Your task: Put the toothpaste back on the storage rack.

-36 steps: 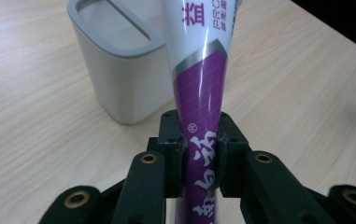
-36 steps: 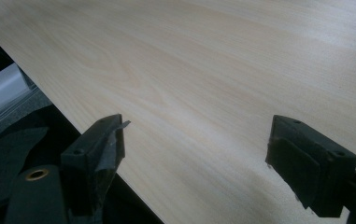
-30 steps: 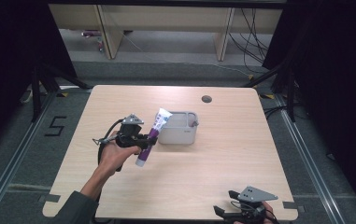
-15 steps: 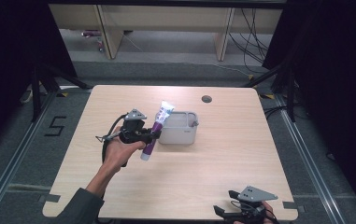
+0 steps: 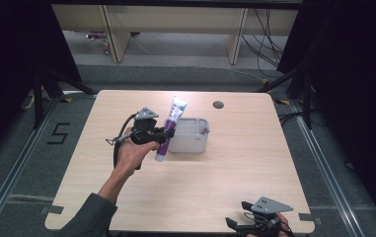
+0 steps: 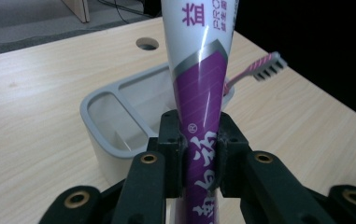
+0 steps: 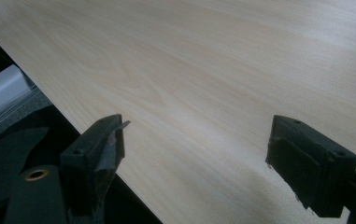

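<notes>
The wooden table (image 5: 215, 187) carries a grey caddy (image 5: 191, 143) near its middle, split into compartments. In the left gripper view, one compartment holds a pink-striped toothbrush (image 6: 255, 71), whose bristled head leans out over the rim; the nearer compartments look empty. The left gripper (image 5: 168, 132) has its jaws clamped on a purple-and-white toothpaste tube (image 5: 169, 129), held roughly upright just beside the caddy's left wall, above the tabletop. The right gripper (image 5: 237, 224) rests at the table's near edge, well apart from the caddy, jaws spread wide with nothing between them.
</notes>
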{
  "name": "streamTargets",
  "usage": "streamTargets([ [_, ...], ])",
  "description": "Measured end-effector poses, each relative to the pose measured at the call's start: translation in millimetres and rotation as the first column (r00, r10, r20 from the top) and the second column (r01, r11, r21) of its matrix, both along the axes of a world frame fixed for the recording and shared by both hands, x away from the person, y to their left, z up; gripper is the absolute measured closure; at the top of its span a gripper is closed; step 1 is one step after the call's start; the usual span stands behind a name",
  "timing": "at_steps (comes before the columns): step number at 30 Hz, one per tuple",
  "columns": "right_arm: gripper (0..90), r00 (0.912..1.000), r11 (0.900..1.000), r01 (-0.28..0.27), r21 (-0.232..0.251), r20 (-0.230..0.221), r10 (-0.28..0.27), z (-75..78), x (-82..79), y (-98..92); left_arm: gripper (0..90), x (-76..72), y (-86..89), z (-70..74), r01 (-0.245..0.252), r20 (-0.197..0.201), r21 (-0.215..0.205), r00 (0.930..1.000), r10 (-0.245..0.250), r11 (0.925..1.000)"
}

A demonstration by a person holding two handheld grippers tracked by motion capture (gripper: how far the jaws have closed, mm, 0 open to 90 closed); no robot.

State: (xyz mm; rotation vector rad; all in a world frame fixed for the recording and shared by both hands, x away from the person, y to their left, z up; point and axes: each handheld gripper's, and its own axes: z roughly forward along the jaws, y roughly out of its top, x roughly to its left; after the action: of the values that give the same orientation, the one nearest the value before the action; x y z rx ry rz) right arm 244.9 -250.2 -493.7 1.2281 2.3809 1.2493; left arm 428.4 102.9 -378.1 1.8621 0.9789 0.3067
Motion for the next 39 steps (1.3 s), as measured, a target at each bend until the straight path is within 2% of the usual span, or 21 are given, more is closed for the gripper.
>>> streamTargets([
  [3,19.4,1.0000,1.000,-0.005,-0.012,0.006,0.005,0.0,0.6,-0.9,75.4,2.0,-3.1,3.2,-0.016,0.010,-0.015,0.9998,0.016,0.9998],
  [4,19.4,0.9995,1.000,-0.015,-0.023,0.026,0.015,-0.1,1.7,-1.8,75.4,4.2,-5.3,5.0,-0.022,0.014,-0.026,0.9996,0.023,0.9994],
  [7,19.4,0.9998,1.000,-0.011,-0.011,0.018,0.011,-0.2,1.4,-0.8,75.4,8.2,-9.9,7.9,-0.031,0.021,-0.038,0.9993,0.031,0.9988],
  [8,19.4,0.9996,1.000,-0.015,-0.012,0.025,0.016,-0.8,1.8,-0.8,75.4,9.0,-10.5,9.0,-0.029,0.021,-0.028,0.9993,0.029,0.9992],
  [9,19.4,0.9996,1.000,-0.013,-0.013,0.023,0.013,-0.3,1.4,-0.8,75.4,10.7,-13.3,9.9,-0.030,0.020,-0.044,0.9993,0.031,0.9986],
  [11,19.4,0.9992,1.000,0.018,0.004,-0.035,-0.018,1.4,-2.6,1.4,75.4,12.9,-16.4,11.6,-0.037,0.027,-0.048,0.9989,0.038,0.9982],
  [12,19.5,1.0000,1.000,0.001,-0.005,-0.008,-0.001,0.7,-0.5,-0.2,75.4,14.2,-17.8,12.3,-0.038,0.030,-0.051,0.9987,0.040,0.9980],
  [14,19.5,0.9998,1.000,0.009,-0.001,-0.018,-0.009,0.9,-1.2,0.0,75.4,16.2,-21.3,13.5,-0.045,0.034,-0.057,0.9983,0.047,0.9974],
  [15,19.4,0.9998,1.000,-0.011,-0.010,0.018,0.011,0.0,1.2,-1.5,75.4,17.1,-22.4,14.2,-0.044,0.031,-0.055,0.9985,0.046,0.9975],
  [18,19.4,1.0000,1.000,-0.007,0.000,0.002,0.007,0.4,0.3,-0.8,75.5,20.4,-26.0,15.2,-0.043,0.038,-0.058,0.9982,0.046,0.9973],
  [20,19.4,0.9999,1.000,-0.010,-0.010,0.009,0.011,0.2,0.9,-1.3,75.5,21.6,-27.3,15.0,-0.048,0.045,-0.061,0.9977,0.051,0.9970],
  [23,19.4,0.9996,1.000,0.013,0.003,-0.026,-0.012,0.7,-1.8,0.8,75.4,25.7,-28.7,15.6,-0.055,0.047,-0.075,0.9972,0.058,0.9957],
  [24,19.4,0.9999,1.000,-0.008,-0.011,0.008,0.008,0.1,0.9,-1.2,75.5,25.7,-28.7,15.6,-0.055,0.047,-0.075,0.9972,0.058,0.9957],
  [25,19.4,0.9998,1.000,0.006,0.004,-0.016,-0.006,0.4,-1.1,0.1,75.5,27.2,-29.3,15.6,-0.060,0.047,-0.079,0.9968,0.064,0.9950],
  [26,19.4,1.0000,1.000,-0.004,-0.004,-0.004,0.004,0.2,-0.1,-0.5,75.5,28.4,-29.7,15.3,-0.061,0.049,-0.086,0.9967,0.065,0.9944],
  [31,19.4,1.0000,1.000,-0.001,-0.001,-0.006,0.001,-0.2,-0.4,0.2,75.4,30.8,-31.0,17.1,-0.070,0.052,-0.087,0.9958,0.075,0.9938],
  [32,19.4,0.9997,1.000,-0.016,-0.004,0.019,0.016,-0.9,1.6,-0.8,75.5,31.9,-32.3,18.4,-0.066,0.052,-0.093,0.9961,0.071,0.9934],
  [33,19.4,1.0000,1.000,-0.001,0.002,-0.007,0.001,-0.2,-0.3,0.2,75.4,32.0,-33.4,19.3,-0.070,0.055,-0.093,0.9957,0.075,0.9932],
  [35,19.4,1.0000,1.000,-0.002,-0.004,-0.004,0.002,0.2,-0.1,-0.4,75.4,32.9,-35.4,20.6,-0.069,0.056,-0.096,0.9956,0.074,0.9930],
  [36,19.4,0.9998,1.000,0.008,0.001,-0.020,-0.008,0.7,-1.2,0.1,75.4,33.7,-37.0,21.4,-0.068,0.059,-0.096,0.9955,0.074,0.9930],
  [39,19.4,1.0000,1.000,0.002,-0.009,0.000,-0.002,0.6,-0.4,-0.5,75.4,36.6,-40.7,22.9,-0.067,0.063,-0.103,0.9953,0.074,0.9924],
])
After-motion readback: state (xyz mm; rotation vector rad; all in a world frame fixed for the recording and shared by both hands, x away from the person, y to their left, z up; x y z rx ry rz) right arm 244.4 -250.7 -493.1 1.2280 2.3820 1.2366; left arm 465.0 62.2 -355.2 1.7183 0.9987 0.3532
